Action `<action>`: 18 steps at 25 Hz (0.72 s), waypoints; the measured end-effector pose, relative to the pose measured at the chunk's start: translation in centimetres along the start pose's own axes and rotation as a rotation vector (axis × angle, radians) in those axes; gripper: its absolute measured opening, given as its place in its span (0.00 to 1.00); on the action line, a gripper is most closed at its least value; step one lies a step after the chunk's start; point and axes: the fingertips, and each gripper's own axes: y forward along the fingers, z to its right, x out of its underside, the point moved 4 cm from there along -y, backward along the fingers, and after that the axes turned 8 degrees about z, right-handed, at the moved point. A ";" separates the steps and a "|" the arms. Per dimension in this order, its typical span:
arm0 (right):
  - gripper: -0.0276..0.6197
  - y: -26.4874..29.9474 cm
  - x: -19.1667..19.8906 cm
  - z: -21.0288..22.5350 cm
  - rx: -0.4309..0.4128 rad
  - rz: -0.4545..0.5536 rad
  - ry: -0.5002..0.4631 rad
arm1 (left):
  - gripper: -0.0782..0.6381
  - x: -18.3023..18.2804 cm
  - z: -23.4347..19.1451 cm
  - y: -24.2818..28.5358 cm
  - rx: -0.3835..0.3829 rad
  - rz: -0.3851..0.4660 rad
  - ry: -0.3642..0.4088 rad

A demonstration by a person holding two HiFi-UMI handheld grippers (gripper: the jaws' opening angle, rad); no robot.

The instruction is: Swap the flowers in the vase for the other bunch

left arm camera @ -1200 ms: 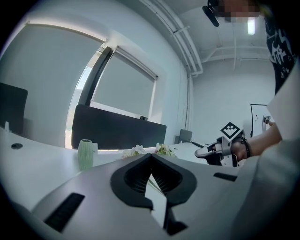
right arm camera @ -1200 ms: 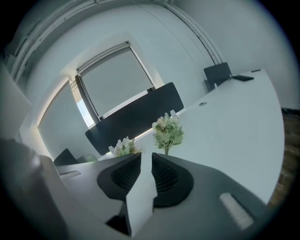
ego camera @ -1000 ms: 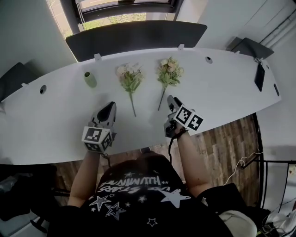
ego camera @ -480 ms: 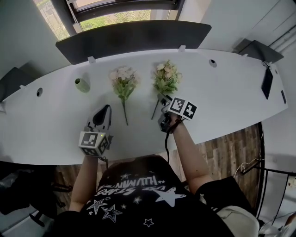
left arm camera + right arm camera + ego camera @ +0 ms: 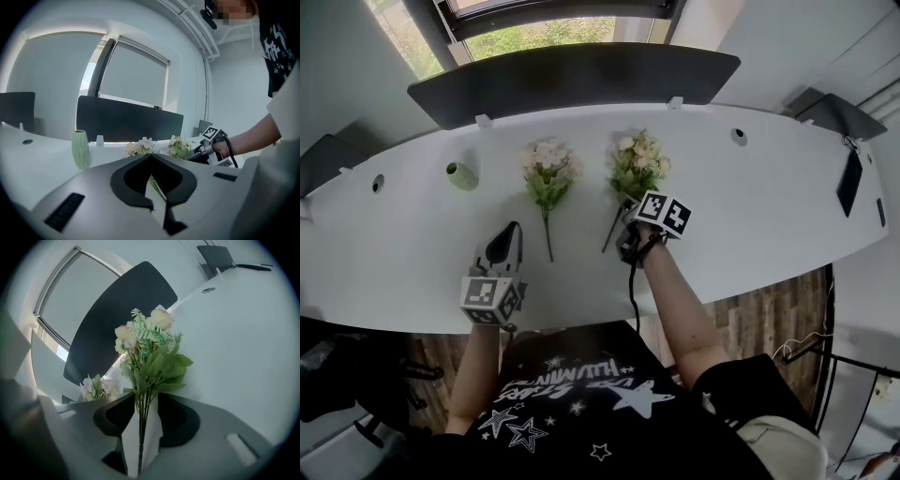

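A white curved tabletop is seen filling the middle of the head view, with a long dark panel set upright along its far edge and a window behind that. A person in a black printed shirt is placed at the near edge, one arm reaching out on each side. Two bunches of flowers are laid flat on the tabletop, blossoms toward the panel and stems toward the person: the left bunch, pale pink and white, and the right bunch, cream with green leaves, well apart from each other. The right gripper is held at the stem end of the right bunch; in the right gripper view its jaws are seen partly apart and closing, with the thin stems running between them and bare tabletop showing on both sides, so the stems are not pressed. The left gripper is held over the tabletop nearer the person, below and left of the left bunch, jaws closed together with nothing gripped. A small green vase is stood upright on the tabletop left of both bunches, apart from them.
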 end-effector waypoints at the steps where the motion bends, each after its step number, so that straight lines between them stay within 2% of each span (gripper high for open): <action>1: 0.27 0.1 -0.1 0.0 0.008 -0.006 -0.014 | 0.12 0.0 -0.1 0.1 0.002 0.006 -0.001; 4: 0.23 0.3 -0.2 0.1 0.042 -0.023 -0.053 | 0.12 0.2 -0.6 0.0 -0.002 0.010 -0.007; 6: 0.19 0.4 -0.1 0.2 0.052 -0.024 -0.046 | 0.12 0.0 -1.0 -0.5 -0.010 0.006 -0.015; 10: 0.15 -0.1 0.2 -0.1 0.025 0.013 0.029 | 0.12 -0.5 -2.3 -1.5 -0.002 0.025 -0.007; 18: 0.14 -3.1 0.3 -3.5 -0.056 0.159 0.073 | 0.12 -1.5 -5.0 -3.4 0.047 0.047 0.012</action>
